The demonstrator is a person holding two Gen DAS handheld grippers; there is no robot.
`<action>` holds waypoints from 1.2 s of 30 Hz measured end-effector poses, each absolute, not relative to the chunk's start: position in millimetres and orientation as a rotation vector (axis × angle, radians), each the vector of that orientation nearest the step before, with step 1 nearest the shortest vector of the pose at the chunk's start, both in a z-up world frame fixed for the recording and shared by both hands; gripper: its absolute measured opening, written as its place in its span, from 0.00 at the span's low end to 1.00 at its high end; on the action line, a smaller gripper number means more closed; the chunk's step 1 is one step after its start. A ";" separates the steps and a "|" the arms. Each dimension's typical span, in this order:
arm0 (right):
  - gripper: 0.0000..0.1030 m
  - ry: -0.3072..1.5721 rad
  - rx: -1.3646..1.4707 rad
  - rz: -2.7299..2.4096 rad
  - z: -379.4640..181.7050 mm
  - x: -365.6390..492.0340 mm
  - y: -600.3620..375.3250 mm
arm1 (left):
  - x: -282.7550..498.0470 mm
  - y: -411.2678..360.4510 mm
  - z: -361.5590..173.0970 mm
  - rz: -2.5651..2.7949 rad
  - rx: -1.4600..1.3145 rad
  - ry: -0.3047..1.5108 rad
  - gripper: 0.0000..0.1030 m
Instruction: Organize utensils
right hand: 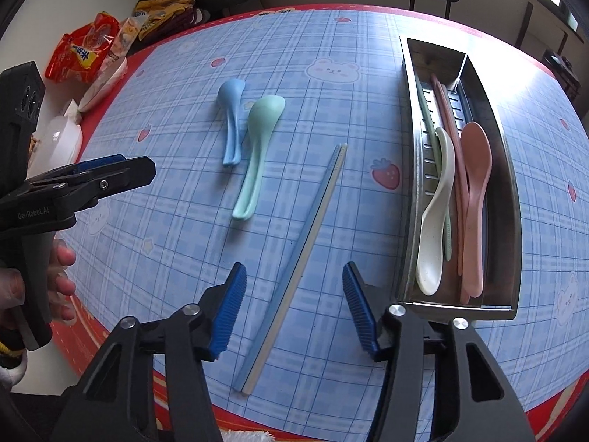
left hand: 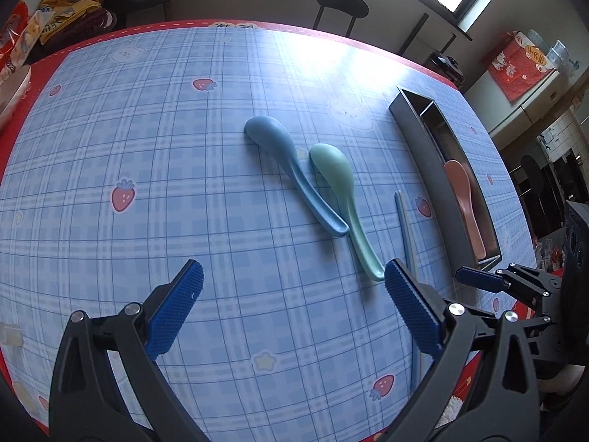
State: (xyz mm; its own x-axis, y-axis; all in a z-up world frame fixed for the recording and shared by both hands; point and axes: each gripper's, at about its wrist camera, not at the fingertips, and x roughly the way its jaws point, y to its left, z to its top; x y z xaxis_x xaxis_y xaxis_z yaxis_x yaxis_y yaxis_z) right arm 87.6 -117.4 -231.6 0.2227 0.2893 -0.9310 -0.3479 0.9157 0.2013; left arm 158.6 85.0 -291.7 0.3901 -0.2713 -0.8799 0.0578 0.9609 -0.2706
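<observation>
A blue spoon (left hand: pixel 279 154) (right hand: pixel 232 118) and a green spoon (left hand: pixel 338 184) (right hand: pixel 257 140) lie side by side on the checked tablecloth. My left gripper (left hand: pixel 294 294) hovers open above the cloth, its right finger close to the green spoon's handle end. A blue and white pair of chopsticks (left hand: pixel 403 221) (right hand: pixel 313 228) lies between the open fingers of my right gripper (right hand: pixel 294 272), and neither pad presses on it. The steel utensil tray (left hand: pixel 416 136) (right hand: pixel 408 184) holds a pink spoon (left hand: pixel 464 199) (right hand: pixel 475 191), a white spoon (right hand: pixel 438 221) and pink chopsticks (right hand: pixel 451 118).
Snack bags (right hand: pixel 84 51) and a white bowl (right hand: pixel 103 84) sit at the table's left edge. A pile of clothes (left hand: pixel 73 3) and a black stool (left hand: pixel 342 3) stand beyond the far edge. A hand (right hand: pixel 62 269) grips the left tool near the red border.
</observation>
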 end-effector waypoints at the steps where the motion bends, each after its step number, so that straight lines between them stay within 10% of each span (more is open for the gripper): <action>1: 0.40 1.279 -0.067 0.434 -233.3 87.1 -116.6 | 158.4 83.9 -293.5 -0.214 -0.207 1.155 0.95; 36: 0.06 1.328 -0.113 0.407 -262.4 86.4 -112.9 | 182.7 74.7 -319.1 -0.179 -0.288 1.222 0.94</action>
State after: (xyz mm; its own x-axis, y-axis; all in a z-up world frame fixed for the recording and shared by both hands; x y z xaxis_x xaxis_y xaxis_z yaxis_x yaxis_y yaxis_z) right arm 86.4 -112.9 -262.4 0.1821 0.2237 -0.9575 -0.3509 0.9244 0.1493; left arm 182.7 74.7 -319.1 0.3339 -0.2878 -0.8976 -0.0191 0.9500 -0.3117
